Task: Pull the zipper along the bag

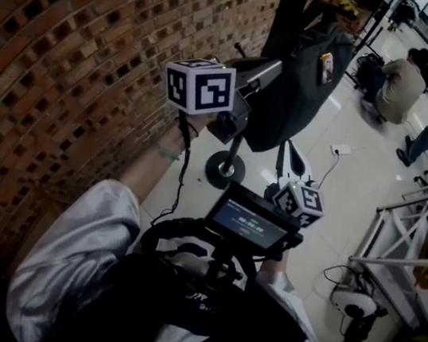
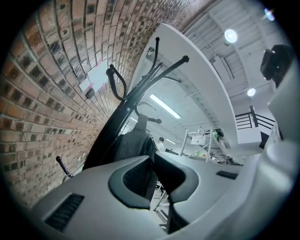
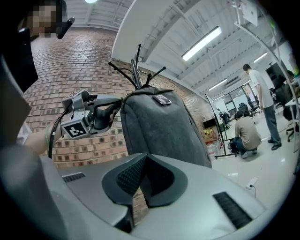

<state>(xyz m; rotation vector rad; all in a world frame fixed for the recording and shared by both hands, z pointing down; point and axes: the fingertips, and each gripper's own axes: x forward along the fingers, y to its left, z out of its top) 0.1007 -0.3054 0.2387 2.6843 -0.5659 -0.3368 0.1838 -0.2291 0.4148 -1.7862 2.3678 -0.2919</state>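
A dark grey bag (image 1: 299, 91) hangs from a black coat stand (image 1: 293, 2) by the brick wall. In the right gripper view the bag (image 3: 159, 131) fills the middle, with a small metal tag (image 3: 161, 99) near its top. My left gripper (image 1: 272, 71) reaches the bag's wall-side edge. Seen from the right, the left gripper (image 3: 117, 108) has its dark fingers closed on that edge near the top. In its own view the left gripper (image 2: 157, 180) has narrow jaws with dark bag fabric (image 2: 133, 145) between them. My right gripper (image 3: 143, 180) is shut and empty, low and short of the bag (image 1: 291, 166). I cannot make out the zipper pull.
The brick wall (image 1: 70, 63) runs along the left. The stand's round base (image 1: 225, 169) sits on the pale floor, with a cable and socket strip (image 1: 341, 149) nearby. Seated people (image 1: 400, 87) are at the far right, and a metal frame rack (image 1: 405, 237) stands to the right.
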